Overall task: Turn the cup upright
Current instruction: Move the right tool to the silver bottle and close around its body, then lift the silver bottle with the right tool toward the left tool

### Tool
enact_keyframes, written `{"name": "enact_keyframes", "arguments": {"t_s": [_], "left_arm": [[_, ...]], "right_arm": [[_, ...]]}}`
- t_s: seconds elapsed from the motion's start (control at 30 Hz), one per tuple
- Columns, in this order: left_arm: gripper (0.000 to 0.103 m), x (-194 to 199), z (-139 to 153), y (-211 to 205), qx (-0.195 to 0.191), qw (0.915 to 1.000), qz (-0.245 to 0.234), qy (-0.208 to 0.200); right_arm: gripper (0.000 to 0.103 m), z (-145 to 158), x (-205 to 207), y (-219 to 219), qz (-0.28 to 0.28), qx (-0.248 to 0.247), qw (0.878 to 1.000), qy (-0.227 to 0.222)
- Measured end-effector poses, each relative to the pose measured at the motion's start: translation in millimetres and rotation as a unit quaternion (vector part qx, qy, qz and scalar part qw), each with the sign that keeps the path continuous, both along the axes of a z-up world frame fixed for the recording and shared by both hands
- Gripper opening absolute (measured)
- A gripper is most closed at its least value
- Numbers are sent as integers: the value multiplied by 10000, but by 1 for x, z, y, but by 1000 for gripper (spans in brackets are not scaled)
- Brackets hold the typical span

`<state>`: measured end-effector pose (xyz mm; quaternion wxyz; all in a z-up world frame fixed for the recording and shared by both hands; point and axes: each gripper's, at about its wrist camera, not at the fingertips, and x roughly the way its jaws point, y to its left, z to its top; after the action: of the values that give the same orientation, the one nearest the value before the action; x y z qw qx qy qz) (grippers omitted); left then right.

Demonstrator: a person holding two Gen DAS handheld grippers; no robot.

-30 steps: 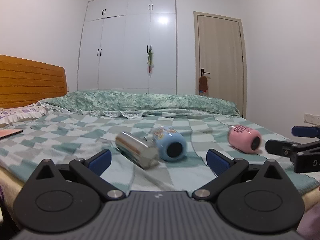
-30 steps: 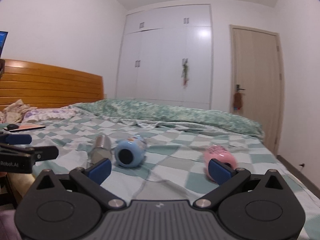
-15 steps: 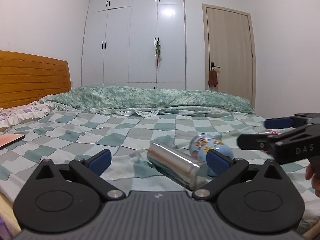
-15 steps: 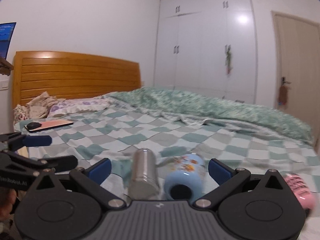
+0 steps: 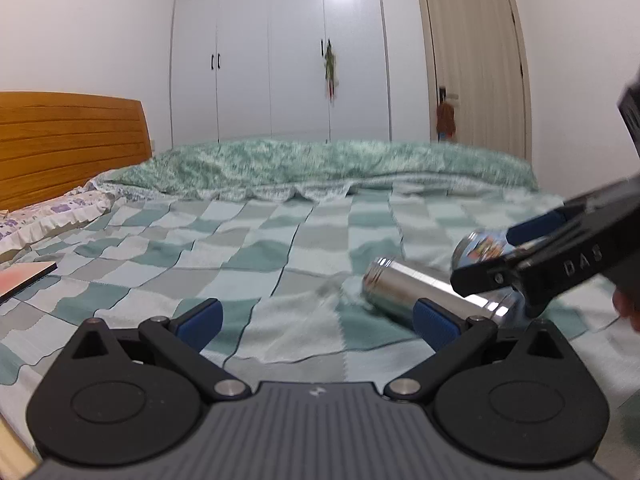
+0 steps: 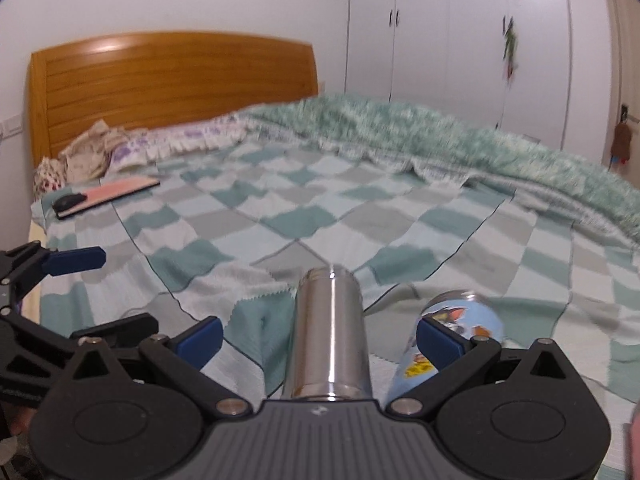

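A shiny steel cup (image 6: 330, 332) lies on its side on the checked bedspread, lengthwise between the wide-open jaws of my right gripper (image 6: 318, 334); the pads do not touch it. A light blue cartoon cup (image 6: 460, 328) lies on its side just right of it, behind the right pad. In the left wrist view the steel cup (image 5: 428, 290) lies to the right, with the blue cup (image 5: 478, 246) behind it and the right gripper (image 5: 500, 264) over both. My left gripper (image 5: 316, 318) is open and empty over bare bedspread.
A pink book with a dark object on it (image 6: 102, 196) lies near the pillows (image 6: 132, 152) by the wooden headboard (image 6: 172, 84). A rumpled green duvet (image 6: 460, 148) runs along the far side. Wardrobe (image 5: 280, 52) and door (image 5: 476, 60) stand behind.
My right gripper has moved in over the steel cup, which now lies between its jaws. The left gripper has shifted left, so the cups sit further right in its view. The pink cup is out of view.
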<state>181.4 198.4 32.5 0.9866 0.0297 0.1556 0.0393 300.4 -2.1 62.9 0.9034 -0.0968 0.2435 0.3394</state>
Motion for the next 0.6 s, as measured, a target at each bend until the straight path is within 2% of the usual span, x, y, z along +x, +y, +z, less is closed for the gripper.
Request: {"name": "enact_keyframes", "arguments": {"t_s": [0.13, 0.2, 0.3, 0.4, 0.6], "left_arm": [[103, 10, -9, 10, 49, 9998, -42, 211], [103, 12, -13, 14, 60, 9996, -73, 261], [103, 17, -17, 18, 82, 9993, -136, 327], [103, 23, -20, 19, 92, 9989, -216, 401], [103, 26, -25, 17, 126, 9982, -299, 498]], "right_arm": [[92, -13, 21, 24, 80, -324, 9992, 236], [83, -19, 30, 34, 91, -489, 9981, 356], [79, -30, 41, 46, 68, -698, 9960, 552], [71, -39, 49, 55, -59, -932, 9938, 600], [62, -54, 60, 72, -80, -1466, 9869, 666]]}}
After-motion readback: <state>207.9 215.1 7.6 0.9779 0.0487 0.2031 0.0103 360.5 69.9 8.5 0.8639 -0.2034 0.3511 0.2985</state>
